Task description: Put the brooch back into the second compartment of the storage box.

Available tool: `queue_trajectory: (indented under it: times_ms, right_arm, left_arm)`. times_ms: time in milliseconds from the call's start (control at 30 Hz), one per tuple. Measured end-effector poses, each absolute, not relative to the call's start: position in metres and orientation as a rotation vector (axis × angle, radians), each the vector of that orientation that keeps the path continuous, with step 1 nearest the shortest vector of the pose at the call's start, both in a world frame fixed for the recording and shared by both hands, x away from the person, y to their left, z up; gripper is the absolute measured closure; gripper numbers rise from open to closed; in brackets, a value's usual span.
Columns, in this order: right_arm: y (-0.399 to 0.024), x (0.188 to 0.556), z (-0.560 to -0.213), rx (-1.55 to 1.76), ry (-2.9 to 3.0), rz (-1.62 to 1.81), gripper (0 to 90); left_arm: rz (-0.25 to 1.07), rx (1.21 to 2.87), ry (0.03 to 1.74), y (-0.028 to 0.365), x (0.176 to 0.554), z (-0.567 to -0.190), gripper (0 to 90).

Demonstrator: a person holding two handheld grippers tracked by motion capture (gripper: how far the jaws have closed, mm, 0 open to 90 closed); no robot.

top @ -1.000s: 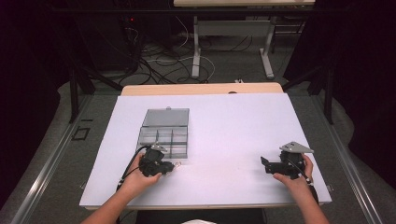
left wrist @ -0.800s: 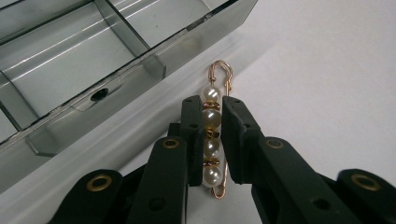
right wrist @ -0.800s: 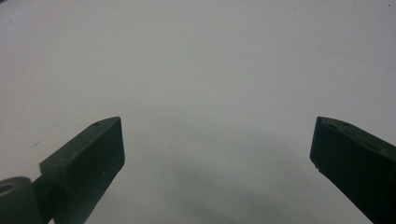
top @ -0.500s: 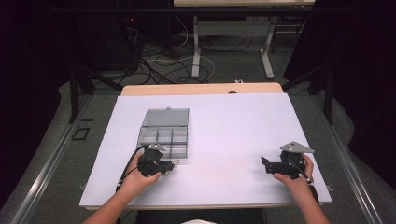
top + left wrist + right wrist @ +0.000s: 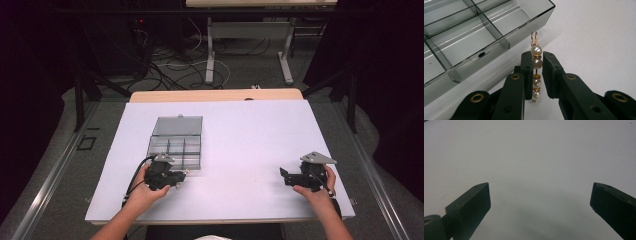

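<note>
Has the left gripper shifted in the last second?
No. The left gripper sits at the same spot by the near edge of the compartment box, shut on the pearl earring.

Pearl pin (image 5: 535,65) just before compartment box (image 5: 176,143), on table (image 5: 250,130).

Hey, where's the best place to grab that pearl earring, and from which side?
Across its beaded stem, as the left tongs do now: the pearl earring is a thin straight row of pearls, so the flat pads pinch it from both sides. Leave the gold hook end free, pointing toward the clear compartment box.
</note>
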State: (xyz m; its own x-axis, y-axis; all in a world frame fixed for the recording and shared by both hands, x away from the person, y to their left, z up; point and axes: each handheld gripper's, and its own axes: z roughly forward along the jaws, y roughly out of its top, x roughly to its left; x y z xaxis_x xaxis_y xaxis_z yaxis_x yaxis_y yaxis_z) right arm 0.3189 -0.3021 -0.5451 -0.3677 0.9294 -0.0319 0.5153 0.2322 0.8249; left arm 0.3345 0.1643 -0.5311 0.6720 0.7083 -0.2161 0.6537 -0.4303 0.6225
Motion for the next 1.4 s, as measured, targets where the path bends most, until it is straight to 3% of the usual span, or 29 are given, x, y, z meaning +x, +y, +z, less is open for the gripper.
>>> queue_trajectory:
  times_ms: [1400]
  right_arm:
    - [-0.302, 0.319, -0.545, 1.336, 1.981, 1.019, 2.5]
  left_arm:
    - [0.164, 2.056, 1.043, 0.186, 0.332, -0.507, 80.0]
